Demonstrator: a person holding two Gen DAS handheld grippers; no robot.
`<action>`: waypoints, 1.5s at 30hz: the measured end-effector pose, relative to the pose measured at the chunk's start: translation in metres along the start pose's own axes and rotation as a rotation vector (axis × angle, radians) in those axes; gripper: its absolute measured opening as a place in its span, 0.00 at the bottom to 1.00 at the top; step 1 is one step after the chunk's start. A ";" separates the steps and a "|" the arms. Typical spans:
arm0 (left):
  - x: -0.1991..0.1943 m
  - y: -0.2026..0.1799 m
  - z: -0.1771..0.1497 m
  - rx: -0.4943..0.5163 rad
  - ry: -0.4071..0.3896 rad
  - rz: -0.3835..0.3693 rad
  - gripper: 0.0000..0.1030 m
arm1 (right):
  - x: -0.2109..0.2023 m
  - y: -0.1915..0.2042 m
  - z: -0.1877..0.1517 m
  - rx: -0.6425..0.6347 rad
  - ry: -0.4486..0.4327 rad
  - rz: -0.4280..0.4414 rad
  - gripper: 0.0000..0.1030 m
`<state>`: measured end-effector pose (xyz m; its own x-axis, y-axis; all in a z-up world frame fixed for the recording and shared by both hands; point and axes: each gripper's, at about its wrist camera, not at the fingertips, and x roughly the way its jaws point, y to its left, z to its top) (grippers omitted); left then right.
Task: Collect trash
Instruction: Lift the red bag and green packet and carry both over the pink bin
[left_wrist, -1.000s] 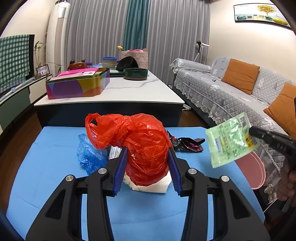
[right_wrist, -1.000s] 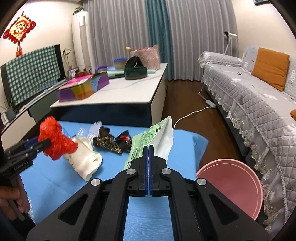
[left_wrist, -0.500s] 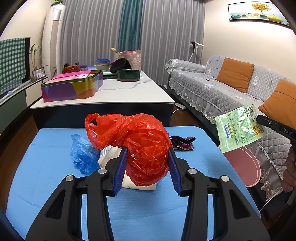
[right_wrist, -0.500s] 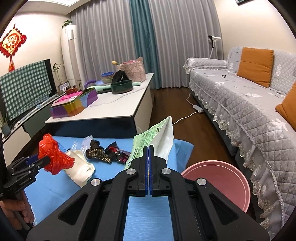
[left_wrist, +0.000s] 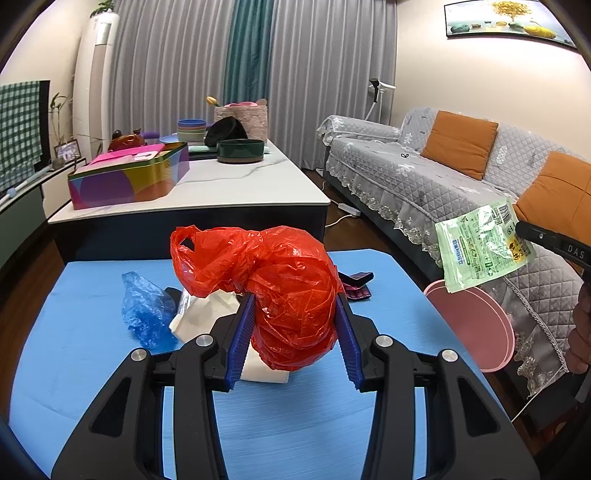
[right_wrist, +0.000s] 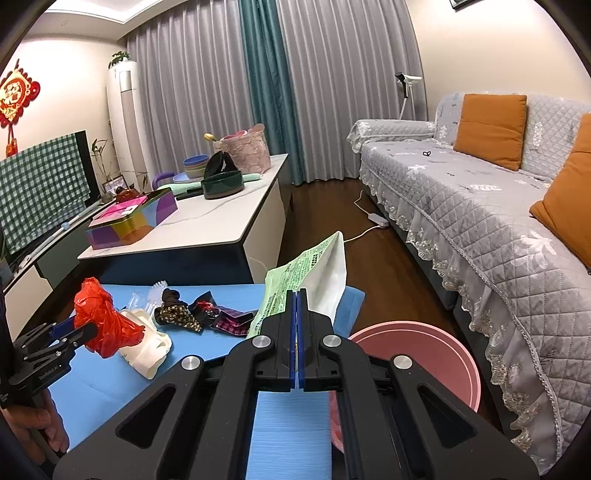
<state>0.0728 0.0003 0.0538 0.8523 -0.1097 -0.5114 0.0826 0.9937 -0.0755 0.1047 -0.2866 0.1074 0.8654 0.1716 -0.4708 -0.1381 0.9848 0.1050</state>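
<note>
My left gripper (left_wrist: 293, 314) is shut on a crumpled red plastic bag (left_wrist: 280, 288), held above the blue mat (left_wrist: 92, 350). On the mat lie a blue plastic bag (left_wrist: 147, 314), a white wrapper (left_wrist: 201, 317) and dark wrappers (left_wrist: 356, 284). My right gripper (right_wrist: 297, 295) is shut on a green and white packet (right_wrist: 314, 266), which hangs past the mat's right edge above the pink bin (right_wrist: 417, 354). In the left wrist view that green packet (left_wrist: 480, 247) hangs over the pink bin (left_wrist: 476, 328). In the right wrist view the red bag (right_wrist: 103, 321) sits in the left gripper (right_wrist: 86, 328).
A white-topped table (left_wrist: 229, 188) behind the mat carries a colourful tin (left_wrist: 129, 177), bowls and a basket. A grey sofa (left_wrist: 443, 177) with orange cushions runs along the right. A white cable (right_wrist: 365, 229) lies on the wooden floor. A hand (right_wrist: 33, 428) holds the left gripper.
The right gripper has carried the green packet to the right, off the mat and over the pink bin. The left gripper keeps its hold on the red bag and has shifted slightly.
</note>
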 end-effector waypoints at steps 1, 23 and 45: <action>0.001 -0.001 0.000 0.001 0.000 -0.002 0.41 | 0.000 -0.001 0.000 0.002 -0.001 -0.001 0.01; 0.010 -0.017 0.003 0.028 -0.011 -0.054 0.41 | -0.008 -0.026 0.000 0.029 -0.017 -0.052 0.01; 0.024 -0.072 0.005 0.085 -0.012 -0.160 0.41 | -0.024 -0.078 -0.002 0.090 -0.037 -0.152 0.01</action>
<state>0.0901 -0.0737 0.0515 0.8306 -0.2672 -0.4885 0.2611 0.9618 -0.0821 0.0938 -0.3674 0.1088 0.8905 0.0186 -0.4546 0.0376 0.9927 0.1142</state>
